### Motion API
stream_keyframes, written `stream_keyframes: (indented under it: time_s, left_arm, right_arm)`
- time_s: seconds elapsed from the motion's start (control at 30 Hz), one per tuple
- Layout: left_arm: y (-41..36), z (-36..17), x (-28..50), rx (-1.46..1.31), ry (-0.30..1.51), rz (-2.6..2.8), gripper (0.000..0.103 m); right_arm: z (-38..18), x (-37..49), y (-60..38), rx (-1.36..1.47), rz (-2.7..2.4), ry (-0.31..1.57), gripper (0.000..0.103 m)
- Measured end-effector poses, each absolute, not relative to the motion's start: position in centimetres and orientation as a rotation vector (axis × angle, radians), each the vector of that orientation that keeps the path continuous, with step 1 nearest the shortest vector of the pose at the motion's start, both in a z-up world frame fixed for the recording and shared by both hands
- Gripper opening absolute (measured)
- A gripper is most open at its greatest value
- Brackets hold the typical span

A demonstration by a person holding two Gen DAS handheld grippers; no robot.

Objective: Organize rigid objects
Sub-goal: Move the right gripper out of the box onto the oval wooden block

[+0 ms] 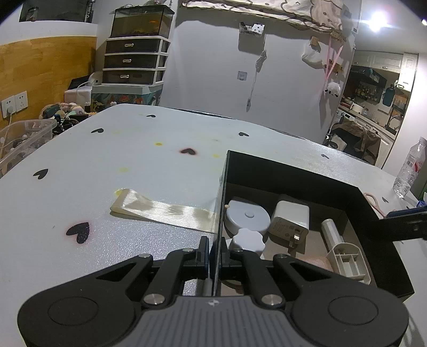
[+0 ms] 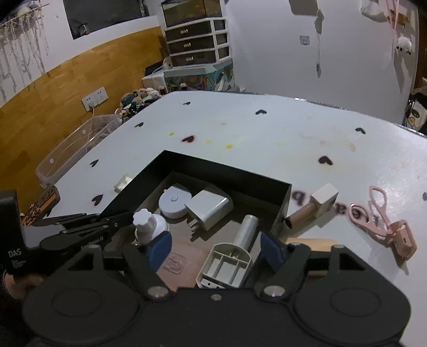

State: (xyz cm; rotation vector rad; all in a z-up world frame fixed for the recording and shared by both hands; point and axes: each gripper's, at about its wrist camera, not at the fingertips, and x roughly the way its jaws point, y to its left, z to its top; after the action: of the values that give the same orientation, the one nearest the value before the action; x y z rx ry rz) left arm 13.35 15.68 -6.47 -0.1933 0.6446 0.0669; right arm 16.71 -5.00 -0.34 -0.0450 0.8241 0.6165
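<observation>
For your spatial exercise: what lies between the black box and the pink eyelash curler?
In the right wrist view, a brown tube with a white cube cap lies on the table between the black box and the pink eyelash curler.

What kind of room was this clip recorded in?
Most likely a lived-in home, not a lab. A fish tank sits on a plastic drawer unit against the wall, a kitchen shows through a doorway, and the heart-print table holds the black box of household odds and ends.

Left tool (image 1: 215, 253) clamping black box (image 1: 293, 170) wall
</observation>
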Motion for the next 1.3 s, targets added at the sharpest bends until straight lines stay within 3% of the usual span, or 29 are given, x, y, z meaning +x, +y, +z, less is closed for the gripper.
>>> stream_keyframes:
  time_s: [0.27, 0.4, 0.93, 1.3]
  left_arm:
    - [15.8, -6.5, 13.3, -0.192, 0.645, 0.067, 0.006]
    - [15.8, -6.5, 13.3, -0.193, 0.645, 0.066, 0.006]
    - [15.8, -6.5, 13.3, -0.192, 0.645, 0.066, 0.006]
    - [16.1, -6.6, 13.2, -0.21, 0.638, 0.067, 0.007]
  right_arm:
    - [0.5, 15.9, -6.4, -0.02, 0.636, 0.795, 0.097]
    - [0.7, 15.4, -7.3, -0.009, 0.642, 0.781, 0.103]
    - [-1.9, 14.4, -13.9, 0.087, 0.531, 0.689, 0.103]
    - [-6.7, 17.3, -13.5, -0.156, 0.484, 0.663, 0.103]
